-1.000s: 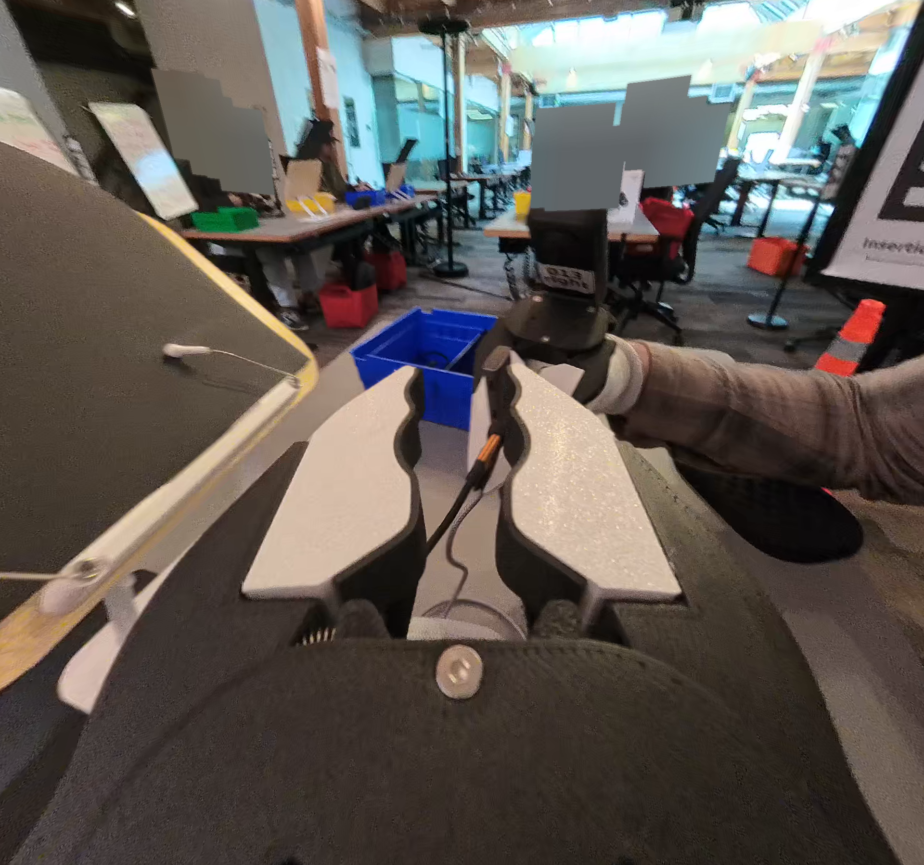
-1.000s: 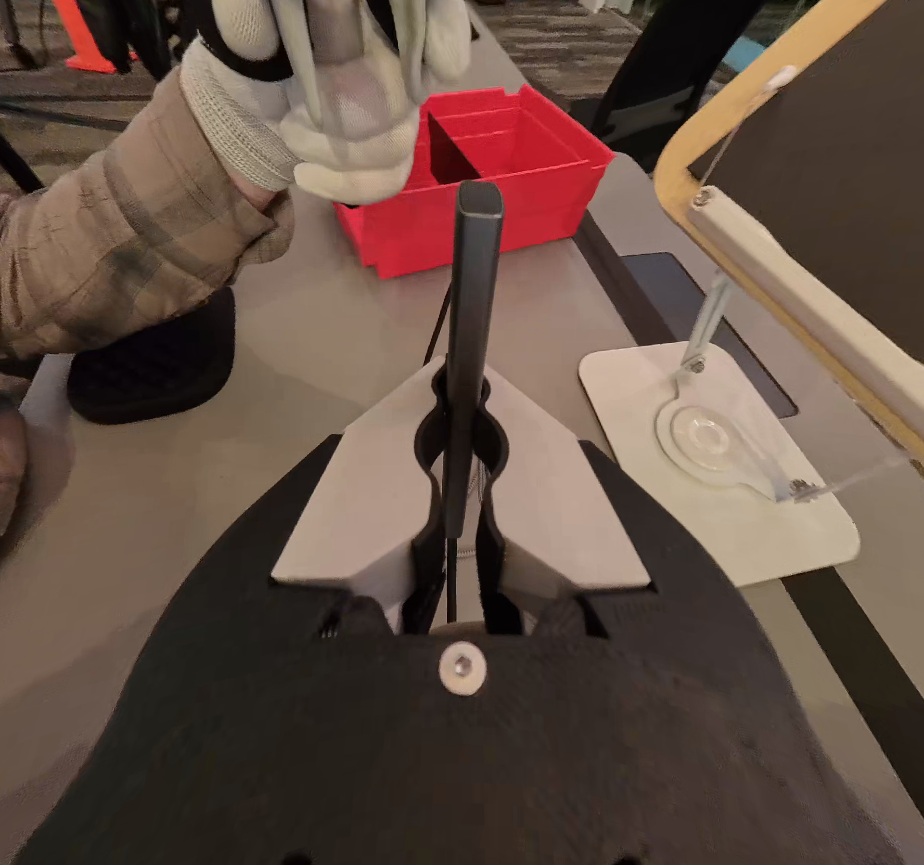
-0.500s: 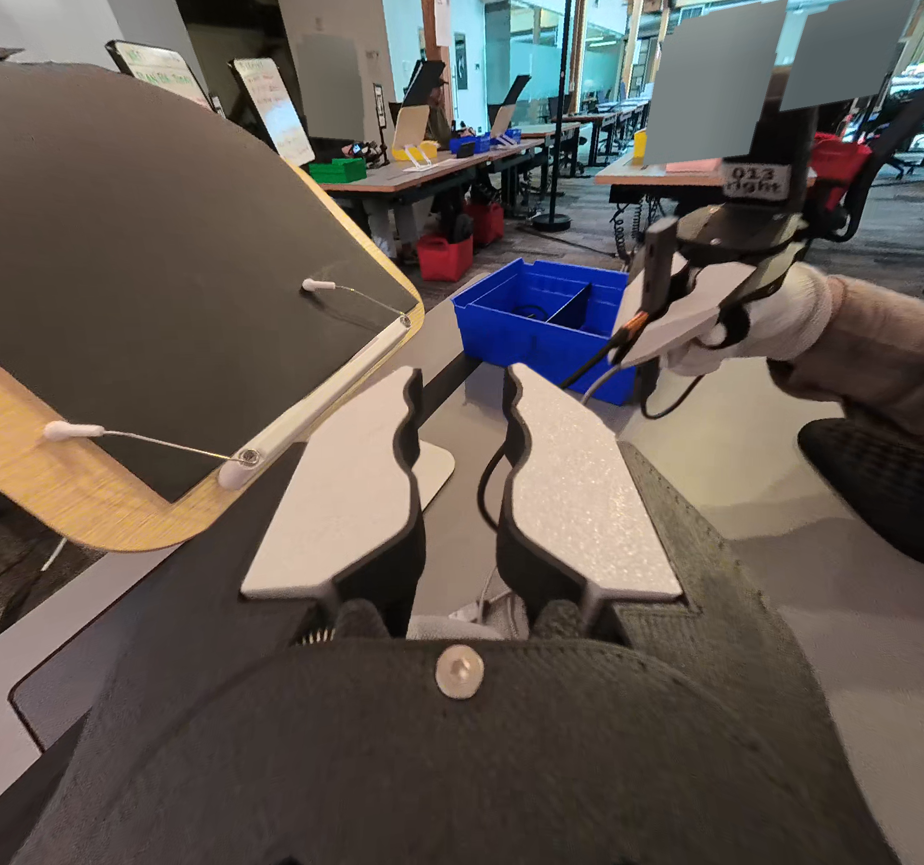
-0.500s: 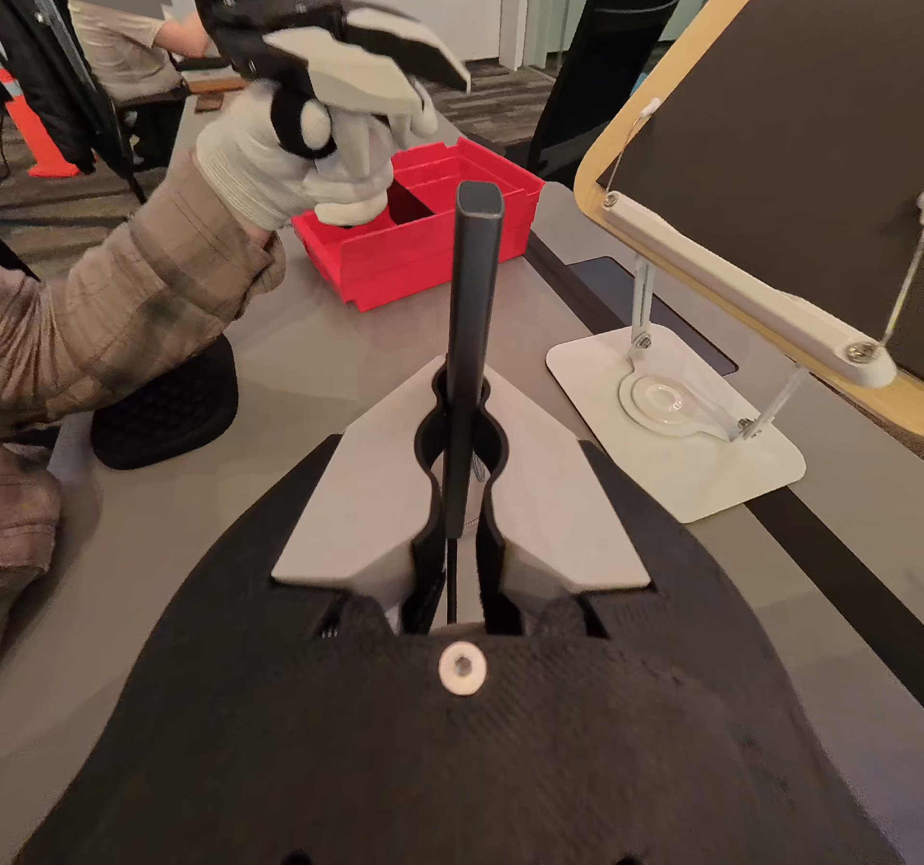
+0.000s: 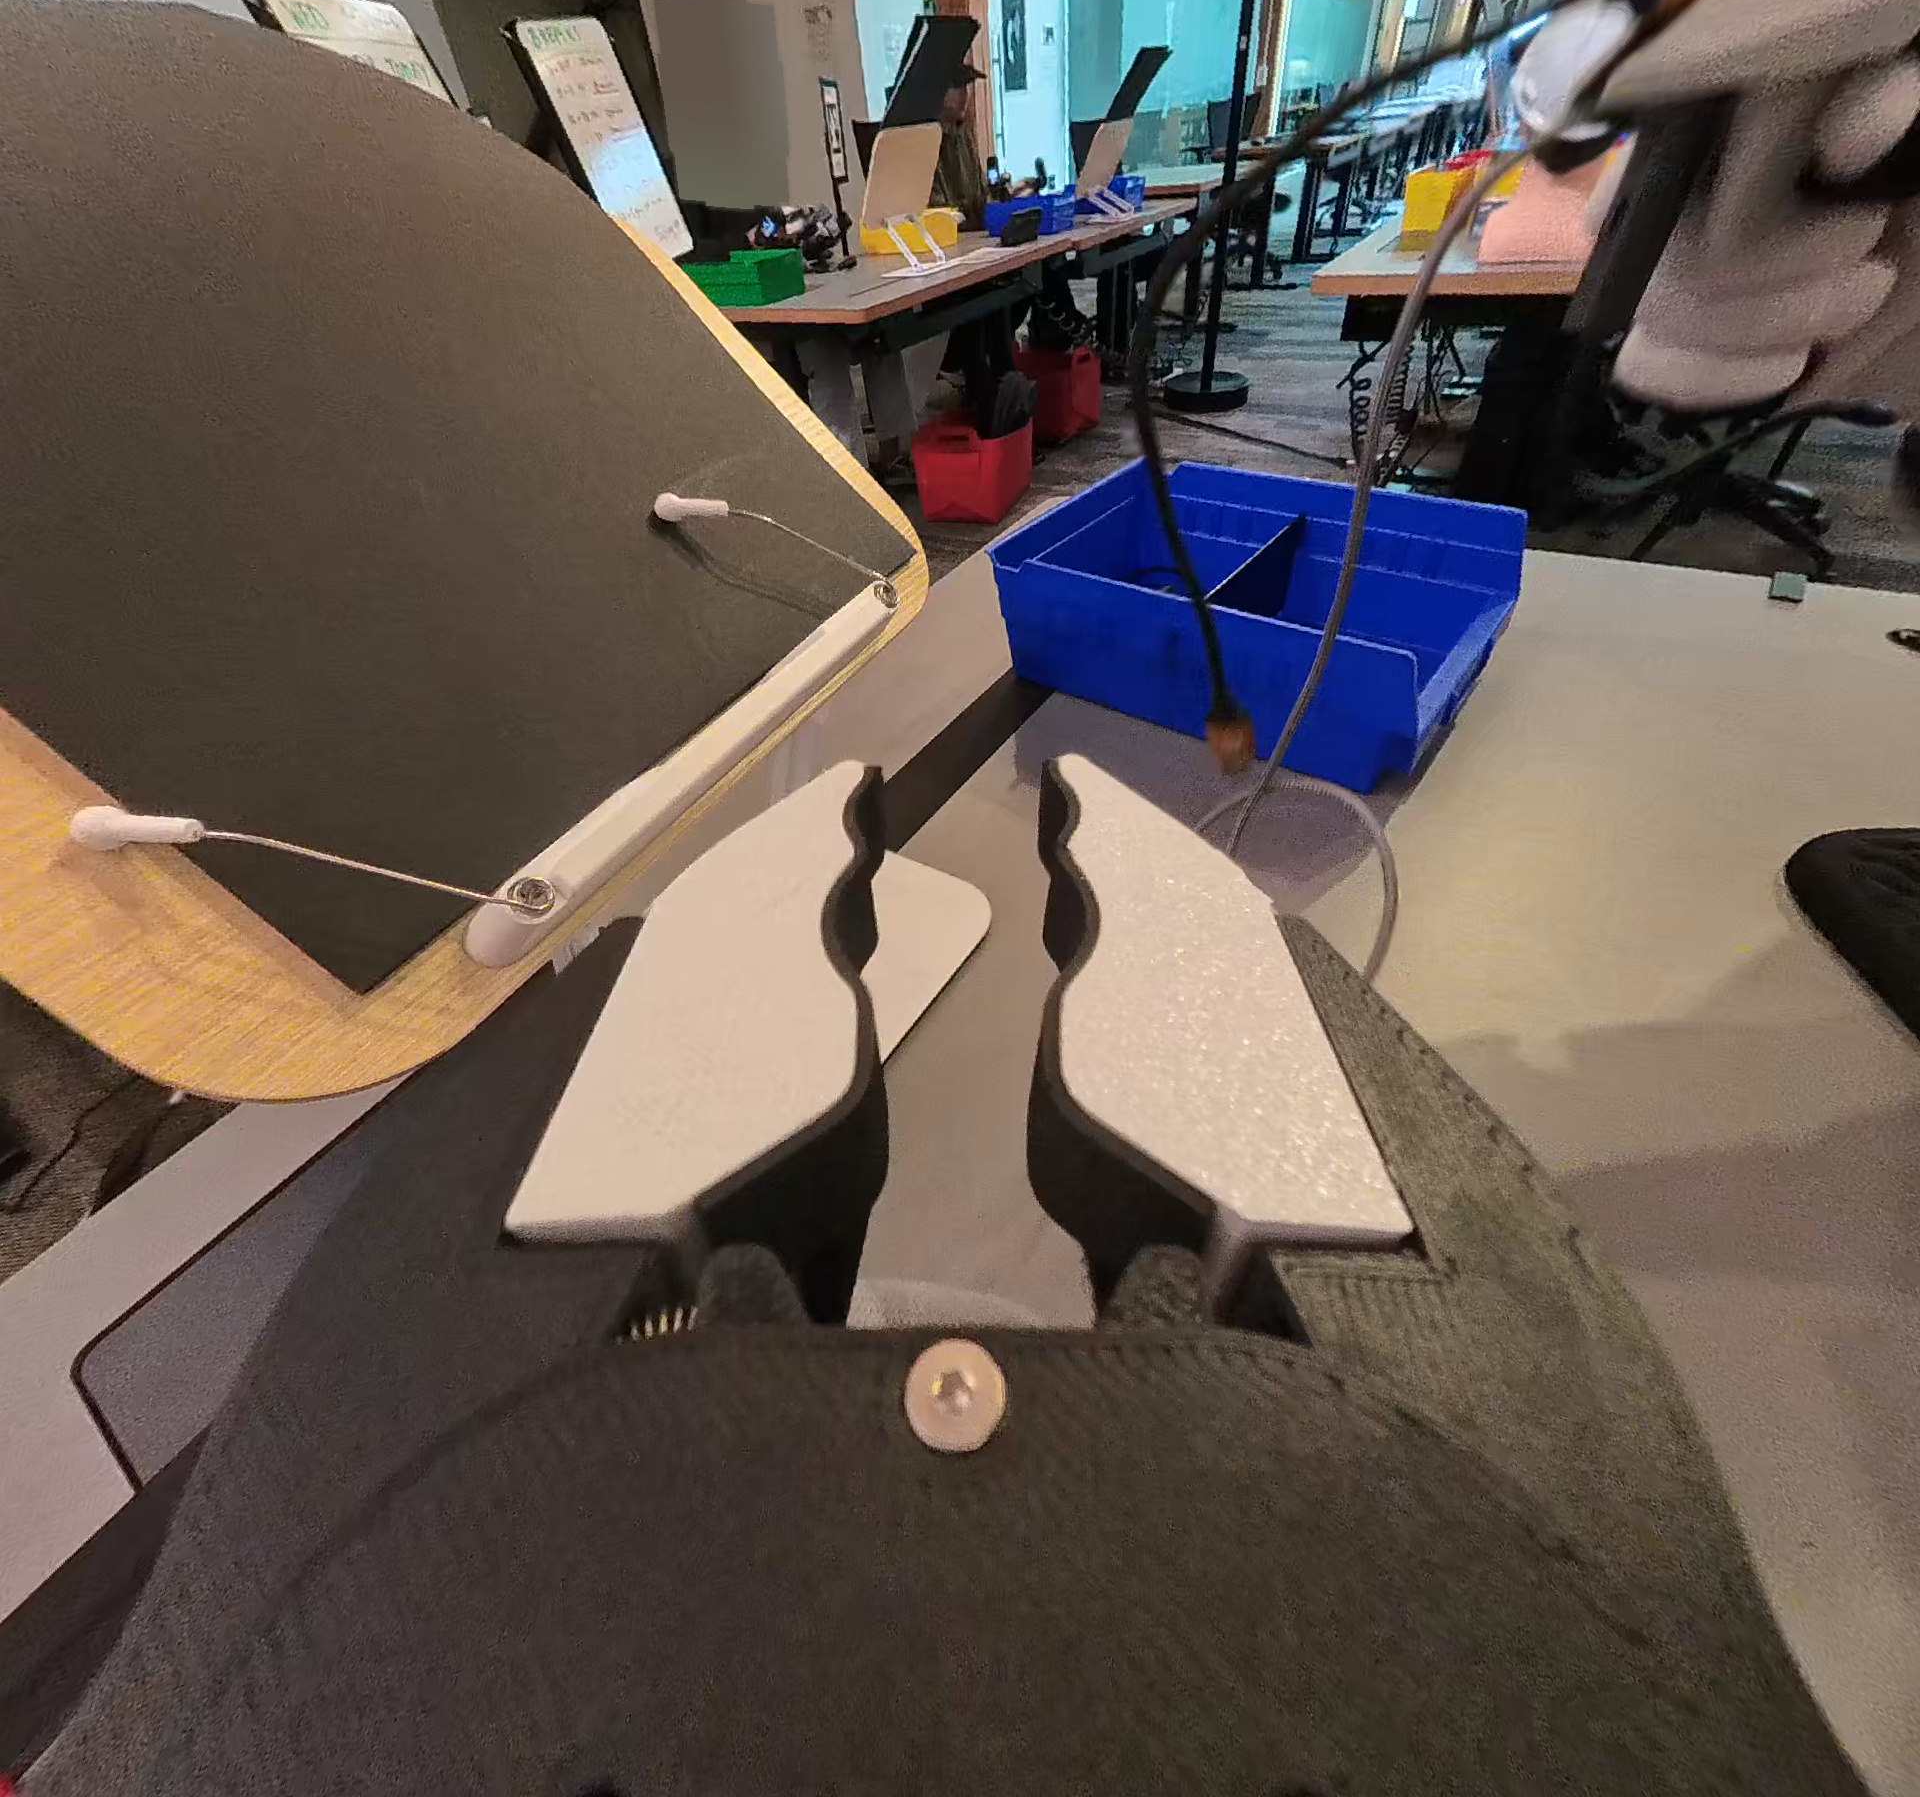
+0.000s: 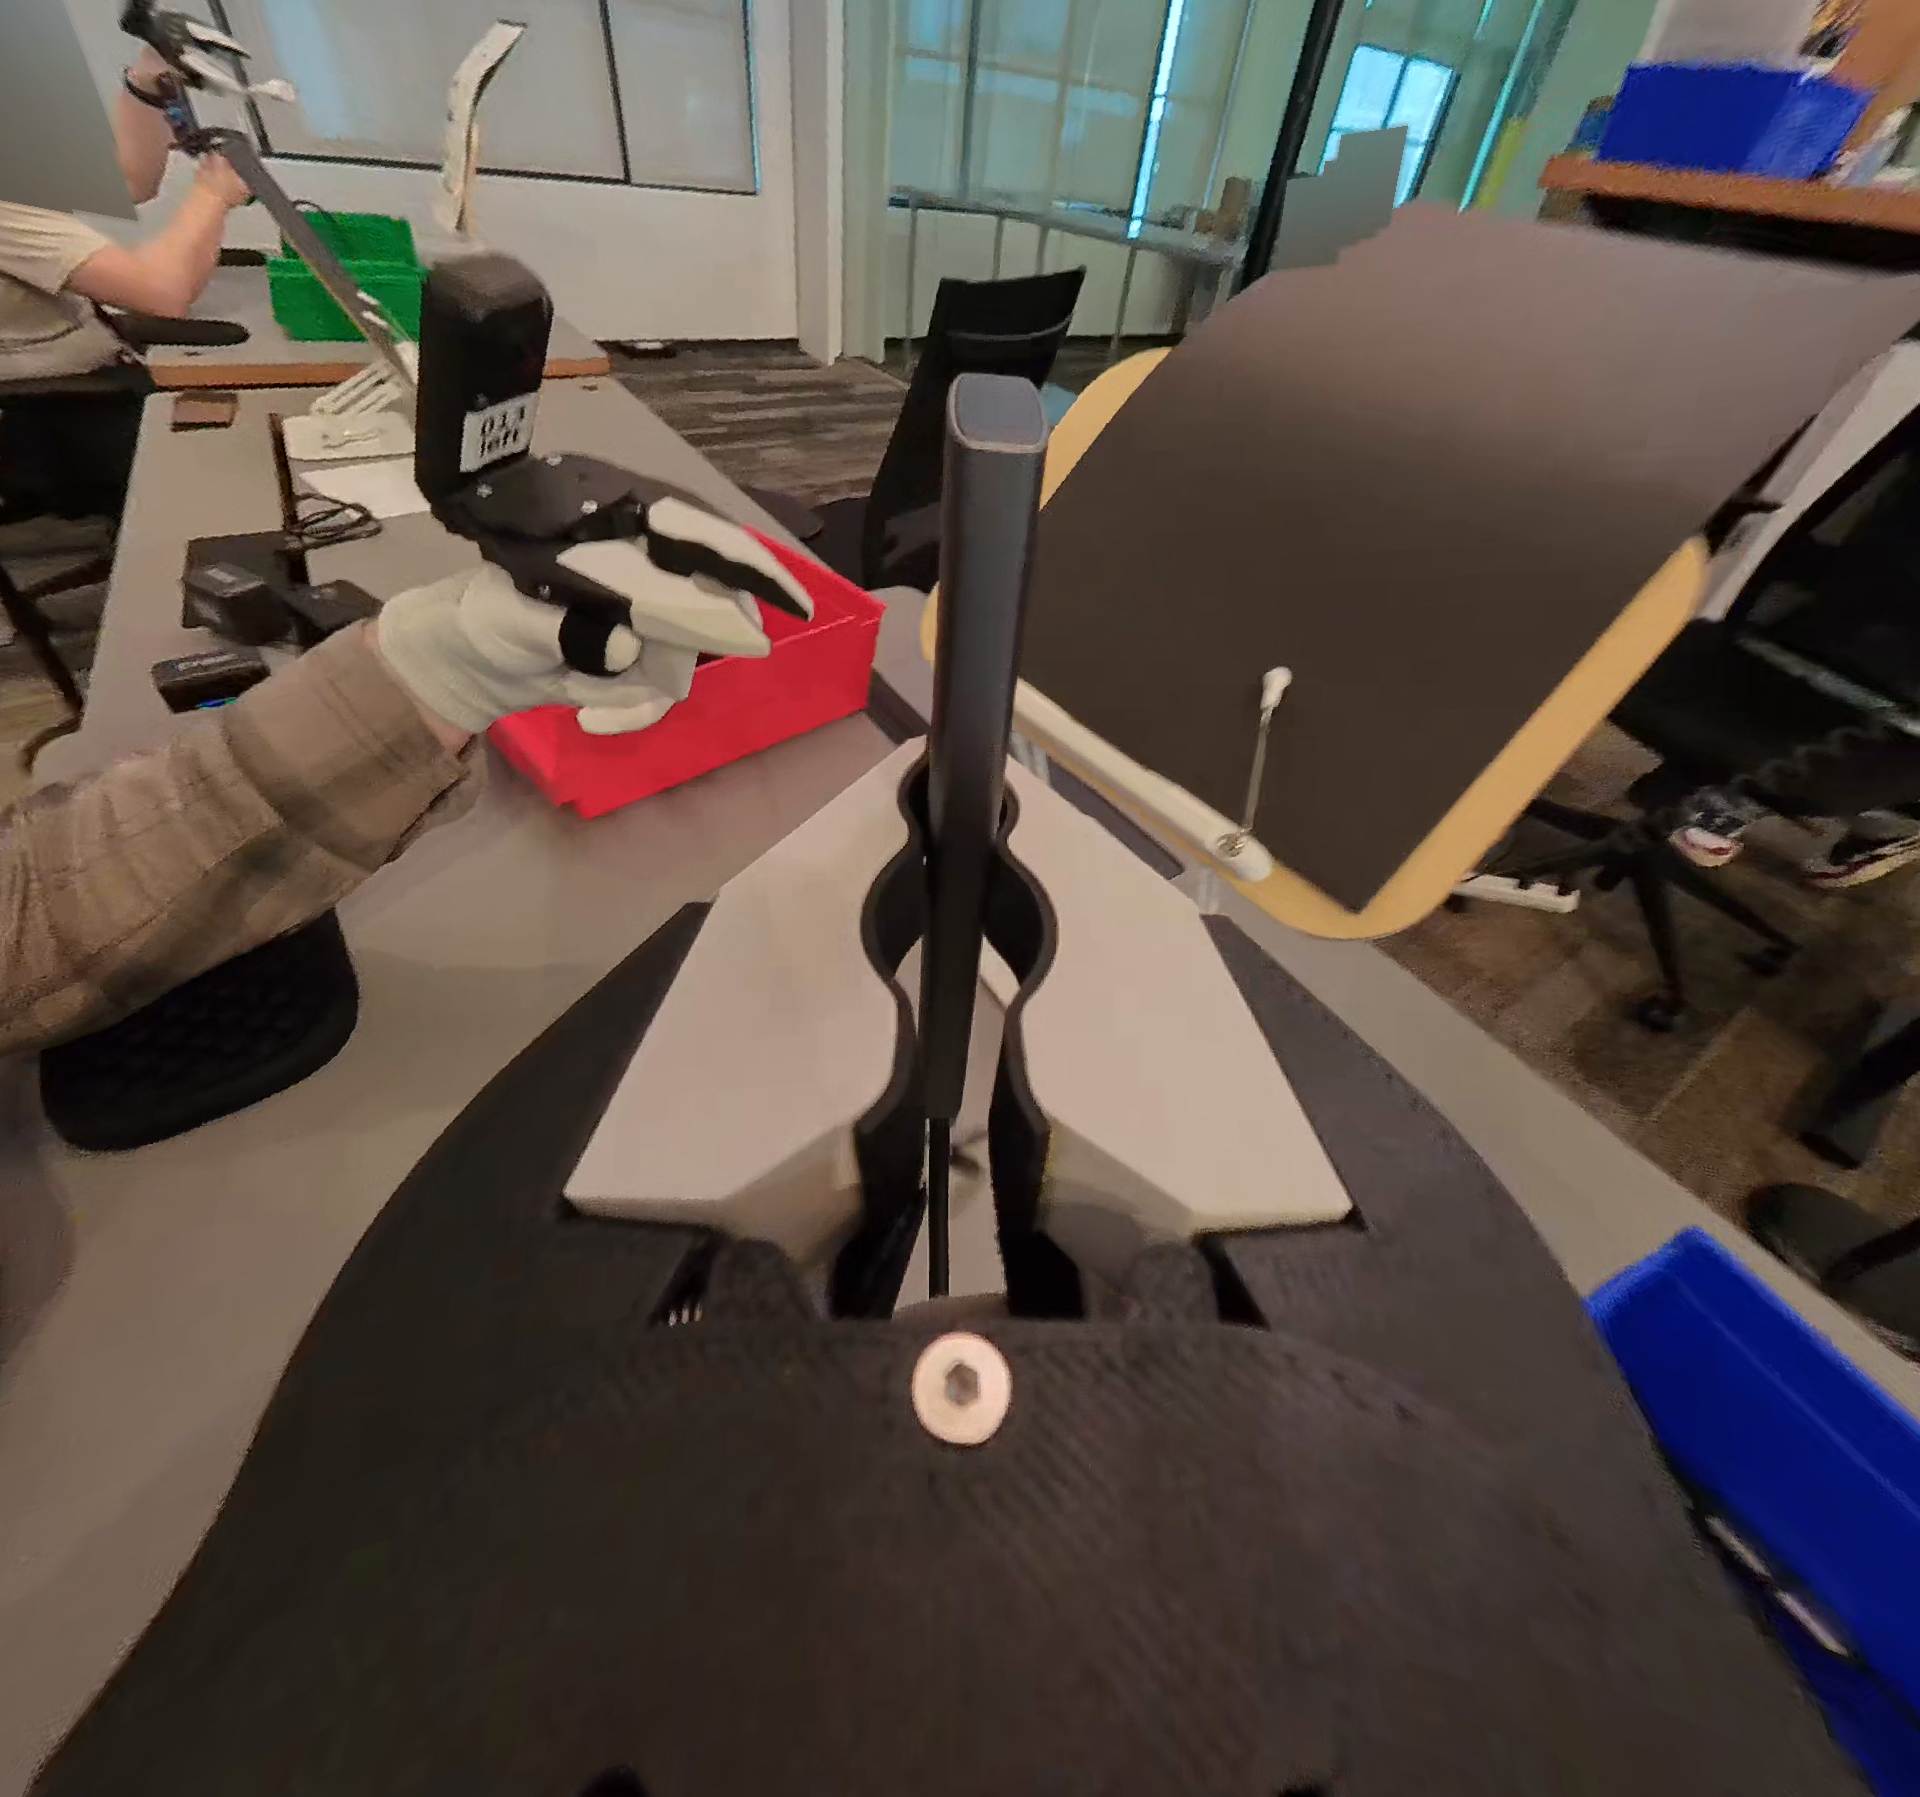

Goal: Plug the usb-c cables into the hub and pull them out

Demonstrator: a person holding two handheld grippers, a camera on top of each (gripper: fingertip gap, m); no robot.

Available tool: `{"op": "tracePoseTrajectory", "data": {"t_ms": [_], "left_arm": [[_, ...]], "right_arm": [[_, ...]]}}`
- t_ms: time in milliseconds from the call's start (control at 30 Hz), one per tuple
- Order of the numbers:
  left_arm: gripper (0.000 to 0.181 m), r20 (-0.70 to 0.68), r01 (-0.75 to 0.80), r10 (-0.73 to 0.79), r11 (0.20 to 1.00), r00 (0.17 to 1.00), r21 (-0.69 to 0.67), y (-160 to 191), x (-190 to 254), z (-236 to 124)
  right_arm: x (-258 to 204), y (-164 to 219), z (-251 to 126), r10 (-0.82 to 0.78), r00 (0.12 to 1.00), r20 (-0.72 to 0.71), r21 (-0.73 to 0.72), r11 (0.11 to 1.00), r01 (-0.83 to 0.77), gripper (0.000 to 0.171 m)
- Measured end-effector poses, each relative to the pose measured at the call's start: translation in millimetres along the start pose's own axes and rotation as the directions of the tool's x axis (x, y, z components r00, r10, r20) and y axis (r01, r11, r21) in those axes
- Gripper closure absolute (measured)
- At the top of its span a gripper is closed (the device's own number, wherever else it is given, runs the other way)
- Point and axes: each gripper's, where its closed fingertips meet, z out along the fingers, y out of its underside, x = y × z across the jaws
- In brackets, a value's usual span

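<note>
Left tool (image 5: 956, 791): released, nothing between its fingers.
Right tool (image 6: 961, 812): clenched on the hub (image 6: 982, 667).
Cable (image 5: 1169, 459): dangled at 1 o'clock.

Black textured gripper body (image 5: 935, 1591), grey-faced jaws, silver screw (image 5: 954, 1397), white glove (image 6: 488, 646), plaid sleeve (image 6: 187, 854)

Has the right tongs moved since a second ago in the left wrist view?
Yes. The right tongs went from low, in front of the blue bin, to the upper right corner above it, cables dangling below.
</note>
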Motion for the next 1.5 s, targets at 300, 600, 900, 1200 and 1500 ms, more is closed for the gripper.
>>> {"op": "tracePoseTrajectory", "data": {"t_ms": [300, 600, 900, 1200, 1500], "left_arm": [[0.152, -0.013, -0.009, 0.009, 0.999, 1.000, -0.038, 8, 6, 10], [0.152, -0.049, -0.027, 0.021, 0.993, 0.999, -0.119, 30, 17, 30], [0.151, -0.100, -0.073, 0.055, 0.979, 0.993, -0.190, 39, 44, 49], [0.150, -0.091, -0.131, 0.107, 0.936, 0.990, -0.325, 69, 57, 23], [0.155, 0.107, -0.139, 0.210, 0.875, 0.972, -0.463, 96, 14, -97]], "right_arm": [[30, -51, -42, -0.067, 0.991, -0.115, 0.038, 0.997, 0.072, 0.169], [47, -66, -62, -0.072, 0.982, -0.176, 0.037, 0.996, 0.080, 0.169], [10, -36, -49, 0.000, 0.997, -0.076, 0.017, 1.000, 0.001, 0.169], [-28, 58, -5, 0.257, 0.964, 0.075, -0.092, 0.964, -0.249, 0.169], [-56, 151, 41, 0.470, 0.870, 0.149, -0.219, 0.874, -0.434, 0.169]]}}
